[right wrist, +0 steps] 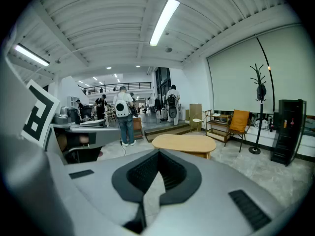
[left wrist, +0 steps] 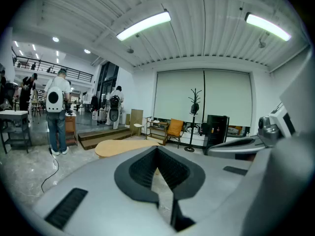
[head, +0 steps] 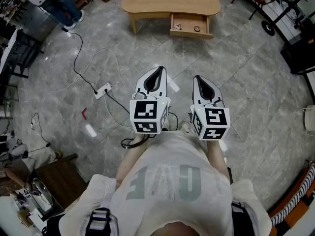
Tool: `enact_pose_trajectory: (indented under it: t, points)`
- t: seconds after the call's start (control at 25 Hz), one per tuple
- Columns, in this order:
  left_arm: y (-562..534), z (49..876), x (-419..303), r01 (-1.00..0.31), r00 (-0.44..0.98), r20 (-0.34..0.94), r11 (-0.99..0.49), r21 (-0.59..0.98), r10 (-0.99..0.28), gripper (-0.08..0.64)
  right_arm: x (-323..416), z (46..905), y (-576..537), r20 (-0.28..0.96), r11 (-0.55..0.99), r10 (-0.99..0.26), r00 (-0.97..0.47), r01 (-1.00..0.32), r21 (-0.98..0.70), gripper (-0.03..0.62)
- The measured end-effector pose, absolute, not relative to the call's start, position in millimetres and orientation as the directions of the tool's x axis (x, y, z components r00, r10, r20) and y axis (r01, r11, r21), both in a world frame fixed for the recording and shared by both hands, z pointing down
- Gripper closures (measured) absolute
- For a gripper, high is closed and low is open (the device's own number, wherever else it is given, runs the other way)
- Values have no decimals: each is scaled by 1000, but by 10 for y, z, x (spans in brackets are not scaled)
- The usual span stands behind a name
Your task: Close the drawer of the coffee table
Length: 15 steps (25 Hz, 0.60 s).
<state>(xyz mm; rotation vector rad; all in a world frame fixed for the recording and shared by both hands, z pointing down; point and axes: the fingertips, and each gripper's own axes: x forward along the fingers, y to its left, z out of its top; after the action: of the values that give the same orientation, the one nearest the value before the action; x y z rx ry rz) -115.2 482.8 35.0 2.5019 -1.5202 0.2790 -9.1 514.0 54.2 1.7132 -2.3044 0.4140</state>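
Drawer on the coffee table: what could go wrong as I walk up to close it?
The power strip and its cables lie on the floor just left of the way to the open drawer: a trip risk.
Small things lie loose in the drawer; a hard shove could jolt them about.
The left gripper and right gripper are both shut, so a push with one narrow tip off-centre might skew the drawer.

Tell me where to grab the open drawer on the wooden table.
Probably the front panel of the drawer, from the near side: it sticks out of the coffee table toward the person, and no handle shows.
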Motion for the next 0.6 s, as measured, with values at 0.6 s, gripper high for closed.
enact_pose_trajectory:
  t: [0.6]
  points:
    - [4645, 306, -1600, -869, 494, 222, -489, 80, -841, 551, -505, 589, 5052, 358, 257, -893, -274, -962, -97, 588]
